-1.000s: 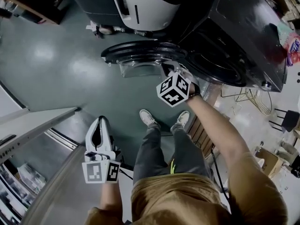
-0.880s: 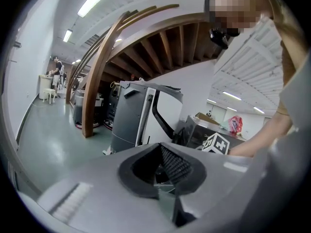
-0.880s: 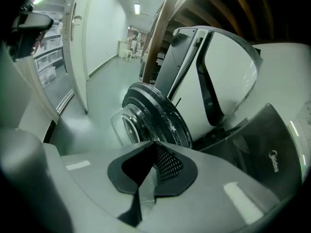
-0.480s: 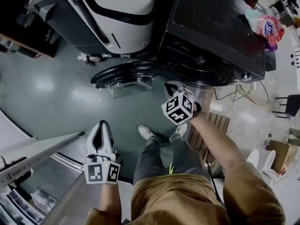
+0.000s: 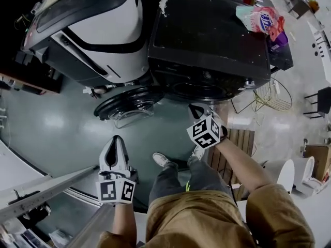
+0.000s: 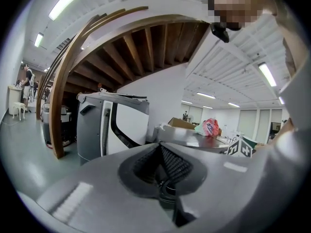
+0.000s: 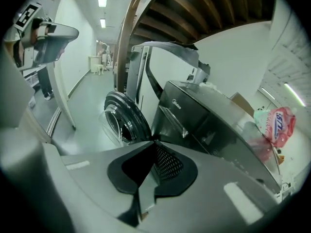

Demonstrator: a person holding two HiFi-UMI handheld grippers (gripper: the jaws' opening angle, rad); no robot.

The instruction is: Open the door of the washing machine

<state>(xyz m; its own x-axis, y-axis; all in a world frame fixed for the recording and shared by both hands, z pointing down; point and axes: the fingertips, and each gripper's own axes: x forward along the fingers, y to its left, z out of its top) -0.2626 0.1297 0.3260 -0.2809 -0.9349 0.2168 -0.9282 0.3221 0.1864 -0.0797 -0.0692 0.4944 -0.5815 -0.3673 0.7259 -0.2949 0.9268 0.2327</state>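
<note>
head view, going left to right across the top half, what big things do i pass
white and grey machine → black washing machine → black chair

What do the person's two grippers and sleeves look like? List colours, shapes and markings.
The left gripper and right gripper match: pale grey shells that taper to a point around black mesh-textured pads. Each has a cube of black-and-white square markers at the back. No cables show. The person wears a tan short-sleeved shirt.
</note>
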